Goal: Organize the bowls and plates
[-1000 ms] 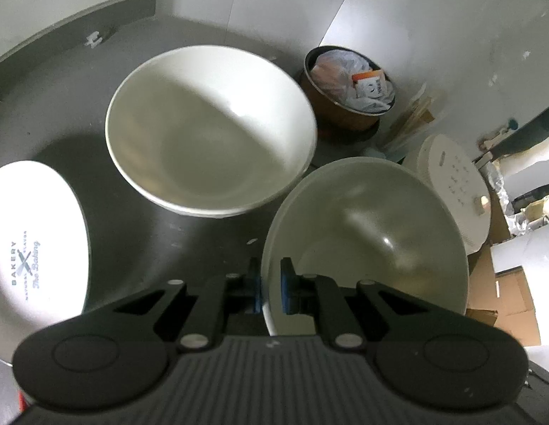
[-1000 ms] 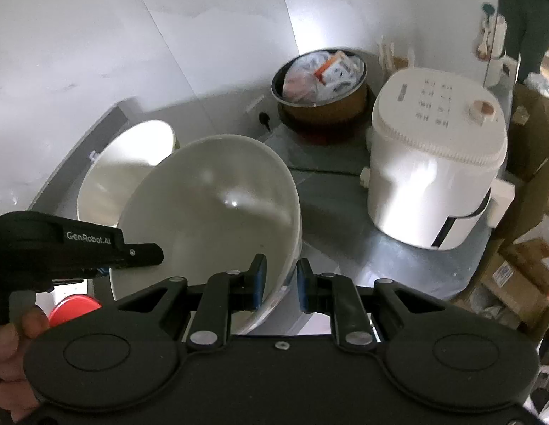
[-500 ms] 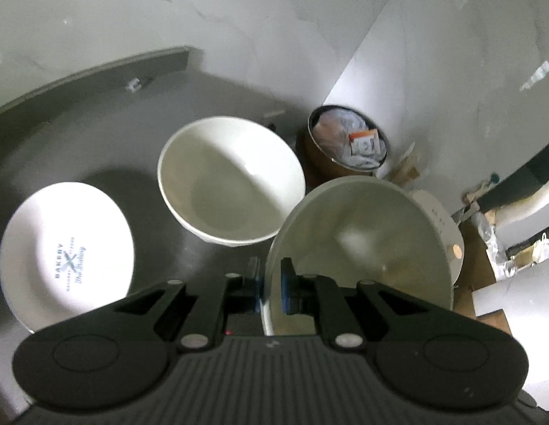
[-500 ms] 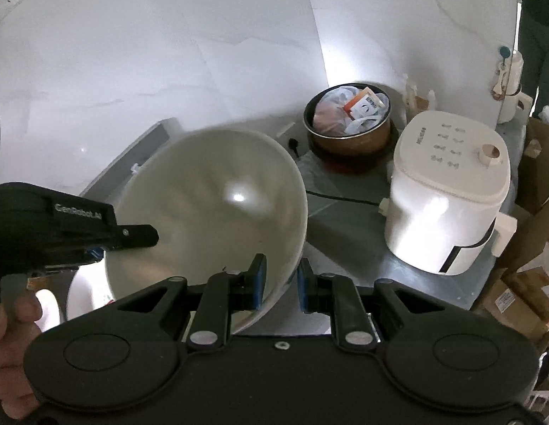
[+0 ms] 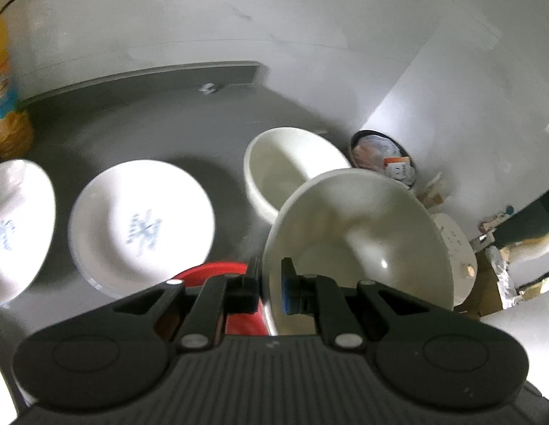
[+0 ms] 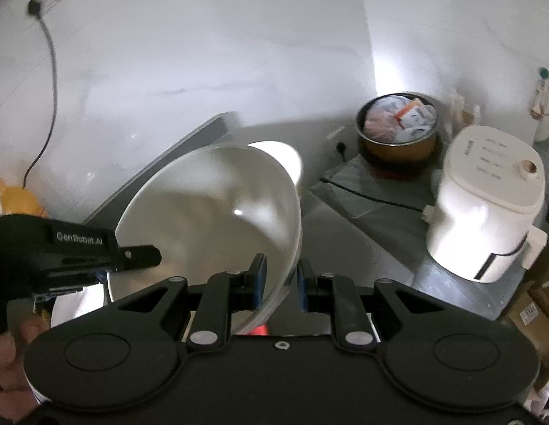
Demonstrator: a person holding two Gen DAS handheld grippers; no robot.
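Note:
A white bowl hangs tilted in the air, held from both sides. My left gripper is shut on its near rim. In the right wrist view the same bowl has its right rim between the fingers of my right gripper, which is shut on it; the left gripper grips the opposite rim. A second white bowl sits upright on the grey counter behind it. Two white printed plates lie to the left.
A red object lies under the left gripper. An orange bottle stands at the far left by the wall. A brown pot of packets and a white rice cooker sit at the right. A person's hand holds the left gripper.
Both grippers have risen and drawn back with the bowl, away from the bowl on the counter. Two plates, the red object and the bottle have come into the left view.

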